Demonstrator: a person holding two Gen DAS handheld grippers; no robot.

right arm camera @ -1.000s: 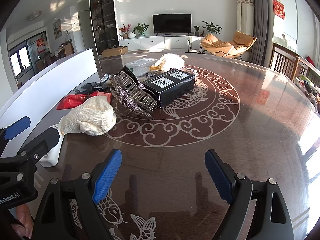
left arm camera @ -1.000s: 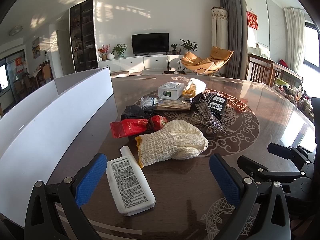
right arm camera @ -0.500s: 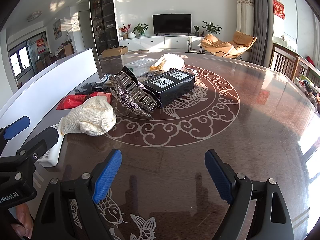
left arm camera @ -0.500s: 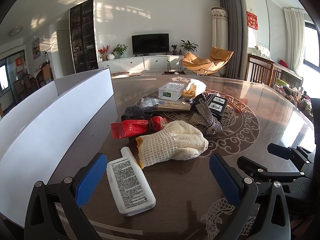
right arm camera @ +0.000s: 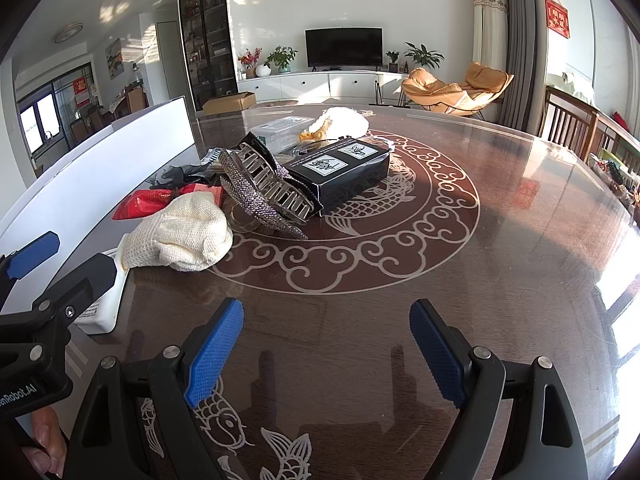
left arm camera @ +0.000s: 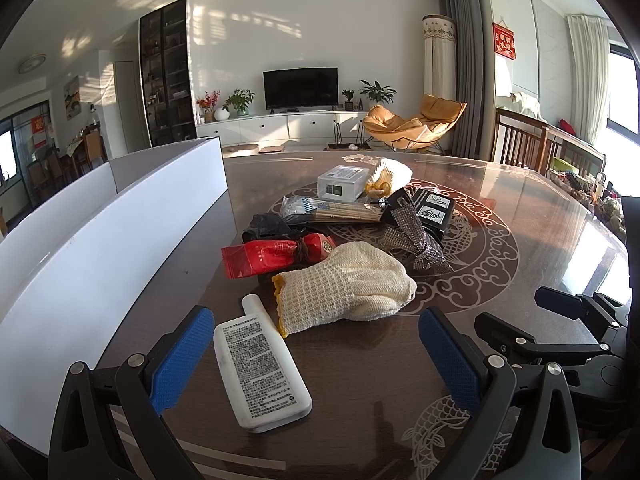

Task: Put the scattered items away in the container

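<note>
Handling: your flat white plastic bottle with the printed label (left arm camera: 262,362) looks light, stiff and smooth, so it may slip; take it across its narrow sides, mid-body.
Bottle position: it lies flat on the dark glossy counter (left arm camera: 360,380), between the jaws of your left gripper (left arm camera: 316,356) but nearer the left pad.
Neighbours: cream knitted glove (left arm camera: 344,288) lies just beyond; white open box container (left arm camera: 120,232) stands to the left.
Left jaws: wide, empty.
Right gripper (right arm camera: 326,352): jaws wide, empty, over bare counter.
</note>
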